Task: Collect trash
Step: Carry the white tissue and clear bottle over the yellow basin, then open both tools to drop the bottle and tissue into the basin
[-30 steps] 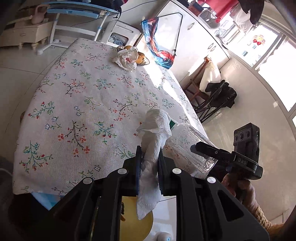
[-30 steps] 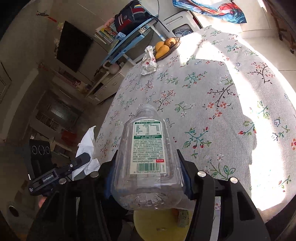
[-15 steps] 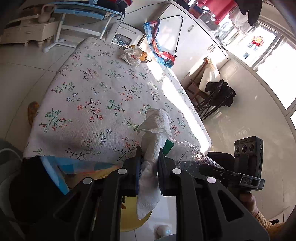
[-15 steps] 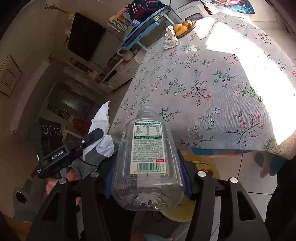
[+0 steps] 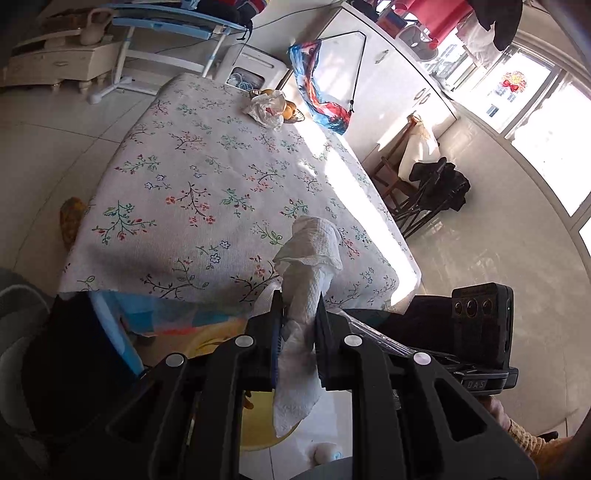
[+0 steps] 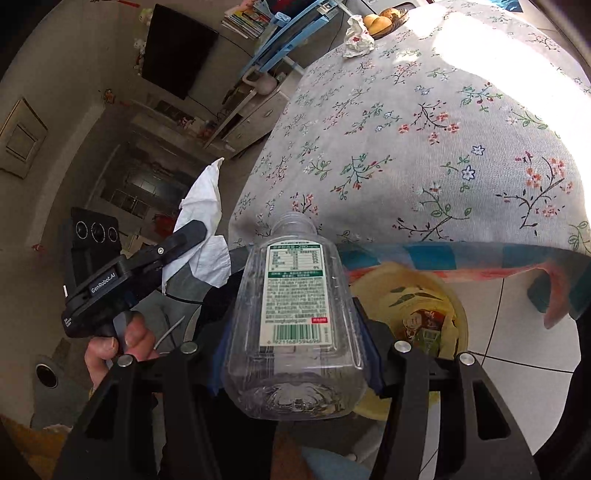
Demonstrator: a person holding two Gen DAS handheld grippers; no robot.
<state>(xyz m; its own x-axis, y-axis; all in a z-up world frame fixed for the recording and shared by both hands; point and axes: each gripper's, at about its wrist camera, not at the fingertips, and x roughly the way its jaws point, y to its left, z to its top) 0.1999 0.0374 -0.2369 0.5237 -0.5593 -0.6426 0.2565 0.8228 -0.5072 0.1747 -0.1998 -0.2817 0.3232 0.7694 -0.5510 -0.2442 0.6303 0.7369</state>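
My left gripper (image 5: 298, 314) is shut on a crumpled white paper towel (image 5: 308, 258), which sticks up past the fingers and hangs down below them. In the right wrist view that gripper (image 6: 192, 232) and its towel (image 6: 203, 206) show at the left, held by a hand. My right gripper (image 6: 293, 332) is shut on an empty clear plastic bottle (image 6: 293, 306) with a white and green label, neck pointing away. Both grippers hang off the near edge of the table (image 5: 207, 177). A yellow bin (image 6: 417, 306) with wrappers inside stands on the floor just right of the bottle.
A floral cloth covers the table (image 6: 424, 129). At its far end lie a crumpled white bag (image 5: 264, 109) and a bowl of fruit (image 6: 384, 20). A dark folding chair (image 5: 432, 195) stands right of the table. A white cabinet (image 5: 384, 88) lines the wall.
Both grippers have drawn back from over the table to beyond its near edge. The yellow bin has come into the right wrist view beside the bottle. Both grips are unchanged.
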